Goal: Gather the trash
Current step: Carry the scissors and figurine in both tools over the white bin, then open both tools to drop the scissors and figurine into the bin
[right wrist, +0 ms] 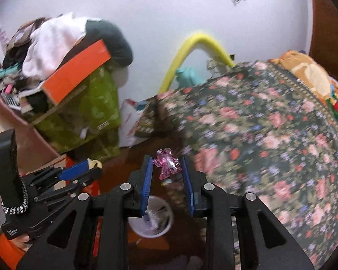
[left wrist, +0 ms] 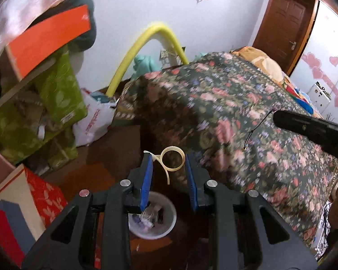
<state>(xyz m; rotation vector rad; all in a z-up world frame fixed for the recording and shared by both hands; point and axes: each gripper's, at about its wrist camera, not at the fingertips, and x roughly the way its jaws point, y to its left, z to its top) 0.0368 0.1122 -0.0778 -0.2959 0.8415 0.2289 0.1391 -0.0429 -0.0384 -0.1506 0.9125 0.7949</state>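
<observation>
My left gripper (left wrist: 168,160) is open above a white trash bin (left wrist: 152,216) on the brown floor. A curled strip of yellowish tape (left wrist: 171,159) hangs between its blue pads, stuck to the left pad (left wrist: 148,171). My right gripper (right wrist: 166,164) is also over the same white bin (right wrist: 151,217), jaws apart, with a pink translucent plastic figure (right wrist: 166,163) between the pads, touching the right one. The left gripper also shows in the right wrist view (right wrist: 78,171) at the left. The bin holds several scraps.
A bed with a dark floral cover (left wrist: 247,121) fills the right. Green boxes (left wrist: 33,112), an orange box (left wrist: 49,38) and clothes stack at the left. A white plastic bag (left wrist: 94,117) and a yellow foam tube (left wrist: 146,42) stand by the wall.
</observation>
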